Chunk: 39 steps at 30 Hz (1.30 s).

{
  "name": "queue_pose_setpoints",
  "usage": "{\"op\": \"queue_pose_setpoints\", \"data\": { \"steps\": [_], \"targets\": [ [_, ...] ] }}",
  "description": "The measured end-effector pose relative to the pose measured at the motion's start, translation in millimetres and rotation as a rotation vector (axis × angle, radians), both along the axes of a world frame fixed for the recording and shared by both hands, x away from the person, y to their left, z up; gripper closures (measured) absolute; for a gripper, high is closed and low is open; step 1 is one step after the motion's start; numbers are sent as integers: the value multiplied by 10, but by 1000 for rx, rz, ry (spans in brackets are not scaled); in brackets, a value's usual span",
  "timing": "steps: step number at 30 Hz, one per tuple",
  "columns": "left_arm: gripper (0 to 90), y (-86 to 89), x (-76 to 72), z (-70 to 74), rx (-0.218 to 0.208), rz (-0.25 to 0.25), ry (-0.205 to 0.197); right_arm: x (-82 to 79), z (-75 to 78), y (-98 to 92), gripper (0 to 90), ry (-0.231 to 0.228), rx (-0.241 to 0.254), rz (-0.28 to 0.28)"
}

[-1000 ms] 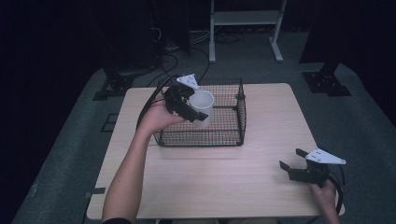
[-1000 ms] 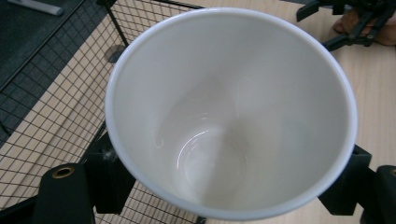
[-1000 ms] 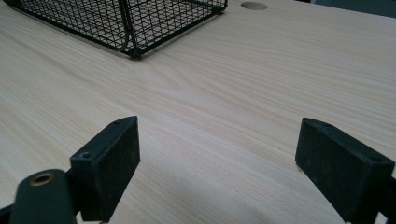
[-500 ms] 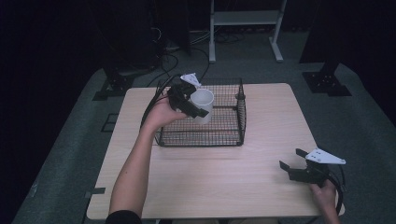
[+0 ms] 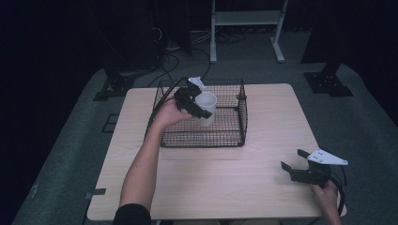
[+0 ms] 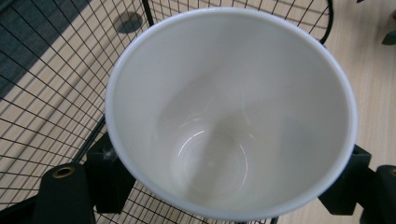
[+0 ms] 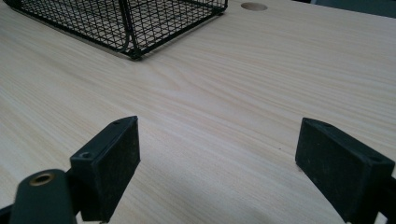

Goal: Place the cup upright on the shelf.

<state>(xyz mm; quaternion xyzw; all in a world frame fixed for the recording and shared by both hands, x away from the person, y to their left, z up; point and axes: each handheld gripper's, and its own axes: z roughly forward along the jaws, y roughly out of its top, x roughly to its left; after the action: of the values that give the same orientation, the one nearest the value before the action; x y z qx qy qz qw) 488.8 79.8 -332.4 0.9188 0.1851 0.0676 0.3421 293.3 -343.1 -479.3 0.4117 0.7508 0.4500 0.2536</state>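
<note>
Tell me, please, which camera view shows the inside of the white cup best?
The left gripper view: it looks straight into the white cup, showing its empty bottom. The high view shows the cup's outside, held over the wire basket; the right gripper view shows a basket corner.

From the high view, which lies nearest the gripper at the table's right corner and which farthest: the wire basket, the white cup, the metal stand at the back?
Measured from the right gripper:
1. Wire basket, on the table, up and to its left.
2. White cup, held over the basket by the left gripper.
3. Metal stand, on the floor beyond the table.
</note>
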Motion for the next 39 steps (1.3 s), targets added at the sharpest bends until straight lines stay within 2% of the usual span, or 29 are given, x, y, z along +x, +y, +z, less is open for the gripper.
{"op": "queue_pose_setpoints", "data": {
  "steps": [19,25,33,39],
  "targets": [
    [208,-32,221,-285,6,54,35,0,0,-1,131,-1,1,2],
    [208,-101,269,-389,42,44,45,-1,1,-4,131,-1,4,-1],
    [208,-164,324,-491,41,38,61,1,1,-5,131,-1,5,-3],
    [208,-196,371,-593,72,41,95,0,0,-7,131,-2,8,-4]
  ]
}}
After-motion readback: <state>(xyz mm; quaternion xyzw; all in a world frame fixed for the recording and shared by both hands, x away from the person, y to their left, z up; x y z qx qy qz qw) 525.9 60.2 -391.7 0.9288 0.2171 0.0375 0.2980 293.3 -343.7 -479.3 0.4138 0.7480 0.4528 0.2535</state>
